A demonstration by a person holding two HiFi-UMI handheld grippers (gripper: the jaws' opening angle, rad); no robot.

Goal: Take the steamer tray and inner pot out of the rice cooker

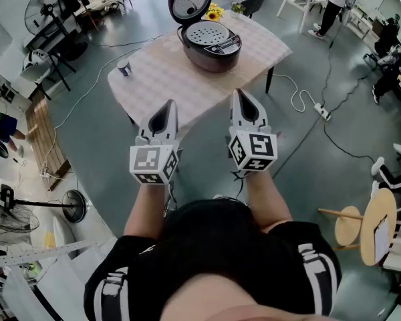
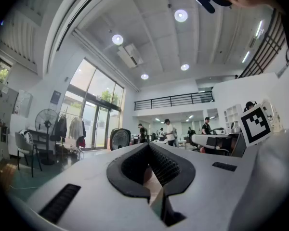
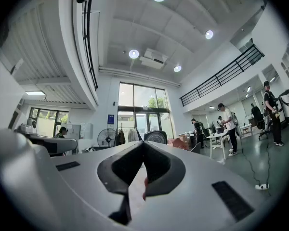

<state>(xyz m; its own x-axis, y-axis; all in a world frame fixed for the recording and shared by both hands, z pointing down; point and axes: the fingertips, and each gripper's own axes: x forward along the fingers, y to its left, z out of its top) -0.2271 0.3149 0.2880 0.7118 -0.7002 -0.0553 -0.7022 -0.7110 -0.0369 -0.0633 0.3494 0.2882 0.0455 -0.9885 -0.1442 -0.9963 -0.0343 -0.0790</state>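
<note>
A dark maroon rice cooker [image 1: 210,45] stands on the far part of a checked table [image 1: 167,79], its lid [image 1: 190,2] swung up. A perforated grey steamer tray [image 1: 210,35] sits in its mouth; the inner pot is hidden under it. My left gripper [image 1: 170,105] and right gripper [image 1: 239,97] hang side by side off the table's near edge, both shut and empty, well short of the cooker. In the left gripper view the left gripper [image 2: 148,147] points level at the room; in the right gripper view the right gripper [image 3: 142,144] does too, tips together.
A small dark cup [image 1: 124,67] stands at the table's left corner. Yellow flowers [image 1: 214,12] lie behind the cooker. A chair [image 1: 254,3] is past the table. A power strip and cable [image 1: 321,111] lie on the floor at right. People stand at desks far off.
</note>
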